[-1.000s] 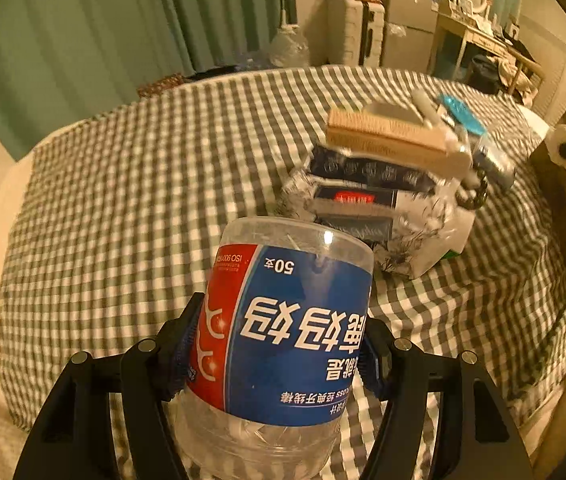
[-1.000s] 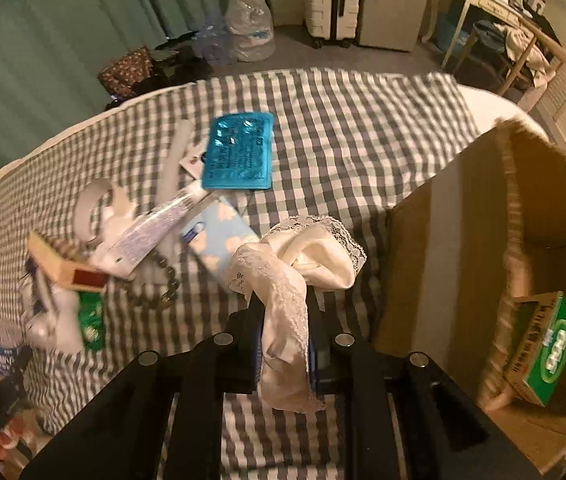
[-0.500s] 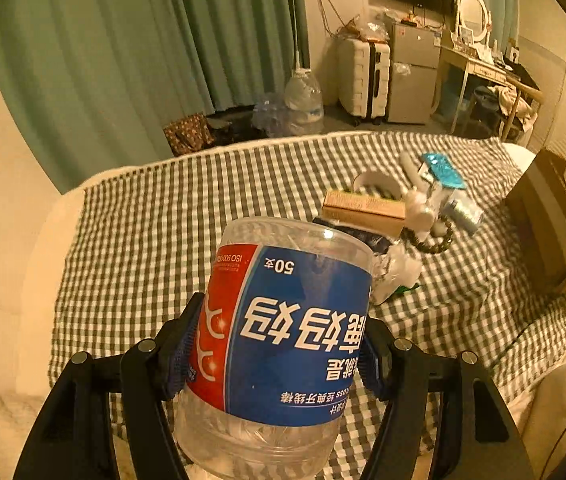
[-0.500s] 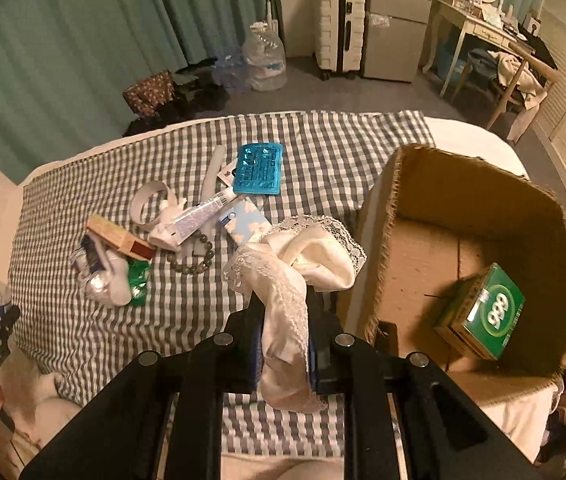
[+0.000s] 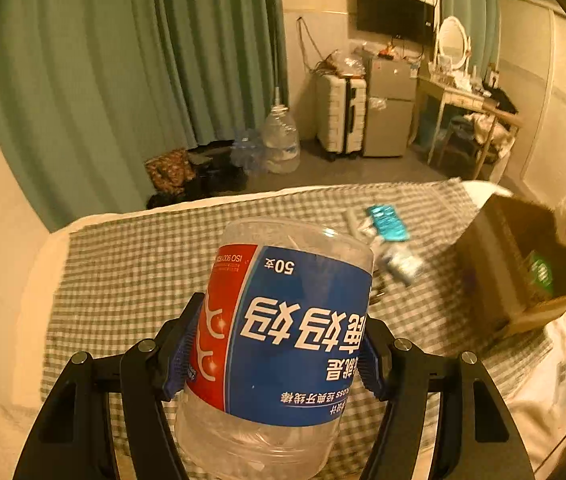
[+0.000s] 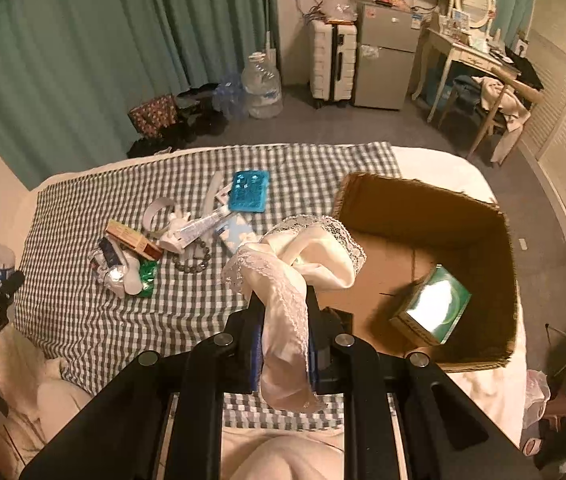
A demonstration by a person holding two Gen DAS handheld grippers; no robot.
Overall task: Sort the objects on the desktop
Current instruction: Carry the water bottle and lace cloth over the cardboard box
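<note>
Left gripper [image 5: 279,356]: blue pads clamped on both sides of a clear plastic jar with a blue-and-red label [image 5: 283,340], held inverted above the near left part of the grey-and-white checked cloth [image 5: 131,264].

Right gripper [image 6: 283,336]: jaws pressed together on a cream lace-trimmed fabric piece [image 6: 295,264], which bunches above the fingers and hangs down between them. It is held above the cloth, just left of the near edge of the open brown cardboard box [image 6: 463,344].

Box: stands at the right end of the cloth; a green-and-white carton [image 6: 431,304] lies inside it, toward the near right.

Mid cloth, left of the box, a loose cluster:
- crumpled silver foil wrappers [image 6: 113,268] beside a small green packet [image 6: 148,278]
- dark bead bracelet [image 6: 192,262]
- tan rectangular box [image 6: 133,239]
- white tube [image 6: 199,226]
- pale blue cloud-print pack [image 6: 237,234]
- roll of white tape [image 6: 157,214]

Farther back on the cloth: a teal blister pack [image 6: 249,191] lies flat
</note>
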